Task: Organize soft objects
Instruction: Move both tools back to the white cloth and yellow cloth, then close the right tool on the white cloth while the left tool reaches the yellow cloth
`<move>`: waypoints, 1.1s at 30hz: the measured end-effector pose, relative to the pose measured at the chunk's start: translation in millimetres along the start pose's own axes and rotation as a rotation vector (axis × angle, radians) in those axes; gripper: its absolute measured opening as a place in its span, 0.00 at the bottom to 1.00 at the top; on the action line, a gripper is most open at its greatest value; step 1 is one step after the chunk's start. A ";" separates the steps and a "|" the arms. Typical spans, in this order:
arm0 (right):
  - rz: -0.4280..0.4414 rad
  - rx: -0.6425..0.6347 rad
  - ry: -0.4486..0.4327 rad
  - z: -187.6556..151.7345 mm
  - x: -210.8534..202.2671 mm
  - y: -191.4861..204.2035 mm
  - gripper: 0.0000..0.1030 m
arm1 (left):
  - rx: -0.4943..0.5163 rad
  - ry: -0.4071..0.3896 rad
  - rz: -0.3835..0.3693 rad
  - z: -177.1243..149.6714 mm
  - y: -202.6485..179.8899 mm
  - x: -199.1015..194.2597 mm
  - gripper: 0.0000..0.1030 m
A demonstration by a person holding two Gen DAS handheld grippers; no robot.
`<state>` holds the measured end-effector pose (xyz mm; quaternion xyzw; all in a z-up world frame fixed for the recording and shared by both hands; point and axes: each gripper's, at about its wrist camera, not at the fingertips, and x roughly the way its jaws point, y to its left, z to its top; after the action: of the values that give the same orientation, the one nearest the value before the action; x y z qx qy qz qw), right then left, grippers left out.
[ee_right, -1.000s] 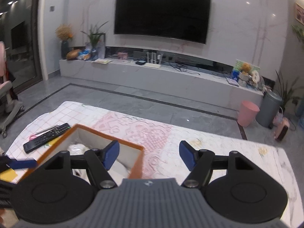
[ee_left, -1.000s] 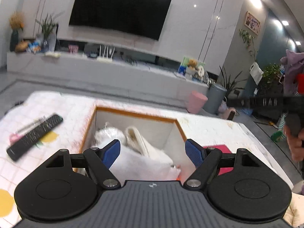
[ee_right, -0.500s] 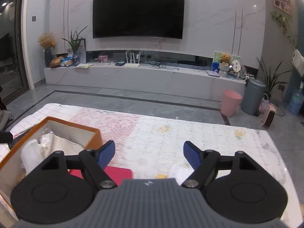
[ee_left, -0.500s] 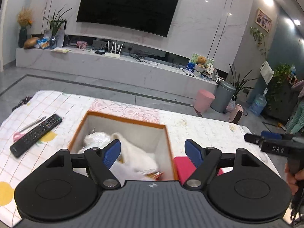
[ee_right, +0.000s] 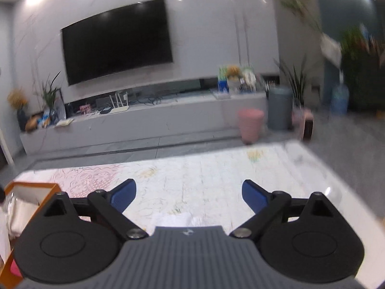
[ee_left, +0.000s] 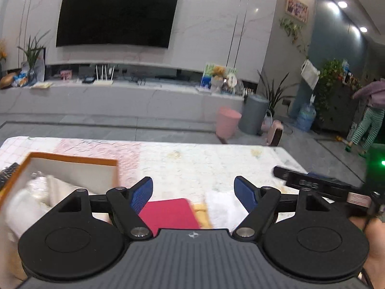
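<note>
Left fingers: the left gripper [ee_left: 193, 190] stands spread wide with nothing between its blue fingers [ee_left: 143, 193]; it holds nothing and hangs above the surface [ee_left: 216, 161].
Right fingers: the right gripper [ee_right: 189, 193] is opening, jaws wide apart, nothing between the fingers [ee_right: 124, 196] and nothing held.
White soft object: a crumpled white cloth [ee_left: 222, 207] lies on the surface just below and between both pairs of fingers, beside the red item; it is a shapeless heap, so no long axis or heading can be told.
Red item: a flat red pad [ee_left: 168, 213] lies under the left gripper, its long side running away from the camera, tilted a little to the right.
Box: an orange-rimmed box [ee_left: 72, 160] sits at the left on the surface, open side up, with white soft things [ee_left: 36, 197] inside.
Writing: pale letters on the right gripper's side bar, seen from the left wrist, are too blurred to read.
Surface cover: a pale patterned cloth with pink and yellow patches.
</note>
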<state>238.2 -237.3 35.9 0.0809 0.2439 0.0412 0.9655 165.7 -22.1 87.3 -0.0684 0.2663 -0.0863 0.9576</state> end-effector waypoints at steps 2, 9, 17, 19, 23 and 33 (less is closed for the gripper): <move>0.008 0.045 0.035 -4.9 14.1 -16.8 0.90 | 0.020 -0.005 -0.013 -14.7 -17.3 6.6 0.88; 0.164 0.009 0.157 -21.9 69.3 -30.3 0.90 | 0.124 0.017 0.031 -70.6 -50.2 23.3 0.88; 0.119 0.031 0.317 -61.7 144.6 -5.3 0.90 | 0.235 -0.033 0.027 -86.9 -59.1 18.3 0.88; 0.083 -0.026 0.335 -73.4 152.8 3.0 0.85 | 0.232 -0.030 0.025 -85.3 -63.2 18.0 0.88; 0.008 -0.070 0.289 -82.4 148.3 -1.3 0.48 | 0.173 -0.006 -0.019 -80.6 -59.5 15.9 0.88; -0.032 -0.015 0.305 -71.9 114.0 -40.0 0.14 | 0.079 0.001 -0.059 -71.7 -58.1 5.3 0.88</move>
<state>305.5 -253.3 -86.5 0.0625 0.3886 0.0392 0.9184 125.3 -86.0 34.1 -0.0385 0.2611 -0.1248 0.9564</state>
